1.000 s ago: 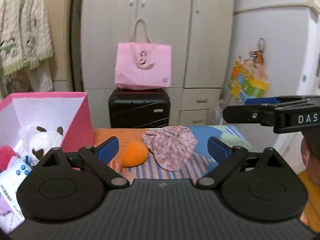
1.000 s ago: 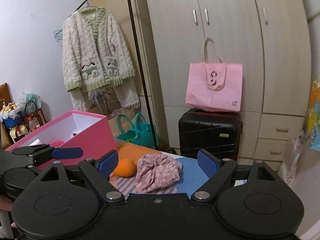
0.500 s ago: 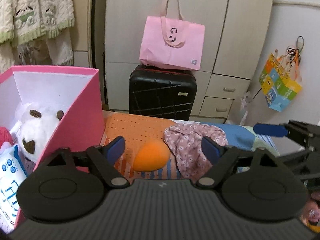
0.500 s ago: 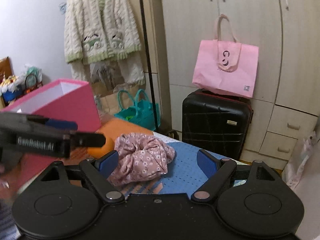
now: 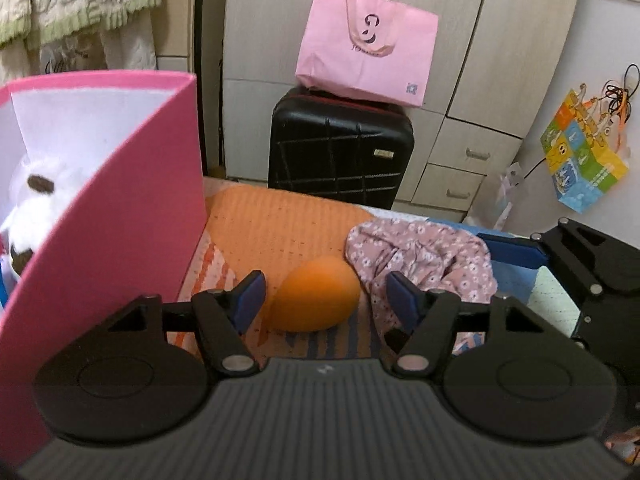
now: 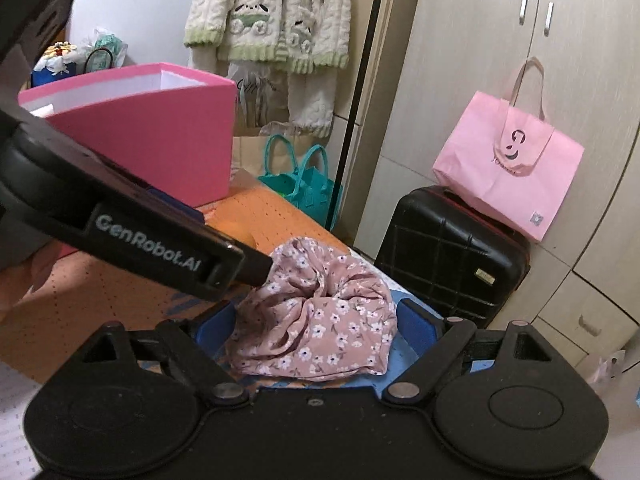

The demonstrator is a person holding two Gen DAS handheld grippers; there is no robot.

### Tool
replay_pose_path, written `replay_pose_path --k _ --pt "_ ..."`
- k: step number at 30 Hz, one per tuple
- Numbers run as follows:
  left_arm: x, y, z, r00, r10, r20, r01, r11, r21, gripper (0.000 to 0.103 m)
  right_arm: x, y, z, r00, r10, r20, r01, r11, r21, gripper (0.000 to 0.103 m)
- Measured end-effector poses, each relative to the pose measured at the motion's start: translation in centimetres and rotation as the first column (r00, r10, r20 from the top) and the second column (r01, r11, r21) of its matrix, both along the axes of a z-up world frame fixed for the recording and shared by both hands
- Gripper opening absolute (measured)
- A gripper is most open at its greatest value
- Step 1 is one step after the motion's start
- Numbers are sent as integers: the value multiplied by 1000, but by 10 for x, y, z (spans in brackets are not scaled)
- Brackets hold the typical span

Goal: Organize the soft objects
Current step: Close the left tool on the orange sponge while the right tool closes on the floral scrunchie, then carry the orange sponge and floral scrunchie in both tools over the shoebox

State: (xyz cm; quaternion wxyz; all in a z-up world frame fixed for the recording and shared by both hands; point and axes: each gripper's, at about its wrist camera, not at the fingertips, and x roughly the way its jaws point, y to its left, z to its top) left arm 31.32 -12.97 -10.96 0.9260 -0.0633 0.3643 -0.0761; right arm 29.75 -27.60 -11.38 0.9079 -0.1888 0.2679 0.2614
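Observation:
An orange egg-shaped sponge [image 5: 314, 300] lies on the striped mat, between the open jaws of my left gripper [image 5: 324, 300]. A pink floral cloth [image 5: 424, 256] lies bunched just right of it. In the right wrist view the cloth [image 6: 320, 320] sits between the open jaws of my right gripper [image 6: 316, 324]. The left gripper's body [image 6: 132, 228] crosses that view on the left. A pink box [image 5: 100, 200] stands at the left with a white plush toy [image 5: 36, 200] inside.
A black suitcase [image 5: 340, 152] with a pink tote bag [image 5: 364, 48] on it stands behind the table. A teal bag [image 6: 300, 180] sits on the floor by the wardrobe. A knitted cardigan [image 6: 272, 12] hangs at the back. The right gripper's body [image 5: 580, 264] is close on the right.
Both grippers moved forward and down. The left now brackets the orange sponge and the right brackets the floral cloth. Both stay open.

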Motion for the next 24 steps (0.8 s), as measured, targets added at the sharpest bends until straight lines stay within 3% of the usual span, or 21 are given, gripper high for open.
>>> replay_pose_path --k 6,8,10,15,19,24 --pt "2 4 -9 1000 7 -19 -8 1000 -25 63 5 -7 -8 1000 -11 -17 12 999 42 88" --pt "3 4 -10 1000 9 -20 -10 1000 -22 52 3 -9 -8 1000 -12 -13 13 998 59 77" --pt "2 5 -10 1000 12 -16 -13 1000 -19 48 2 -10 -8 1000 -19 -15 20 998 64 56" --pt "0 6 -11 1000 8 -8 -8 1000 -20 45 -2 -10 -10 999 -44 -32 46 997 61 33" --pt "-2 6 -11 1000 0 -4 0 1000 -23 45 -12 -6 -8 996 -81 -24 81 996 24 28" --pt "-8 6 -9 1000 -20 3 20 999 -29 45 -23 -9 -3 987 -156 -44 158 987 41 28"
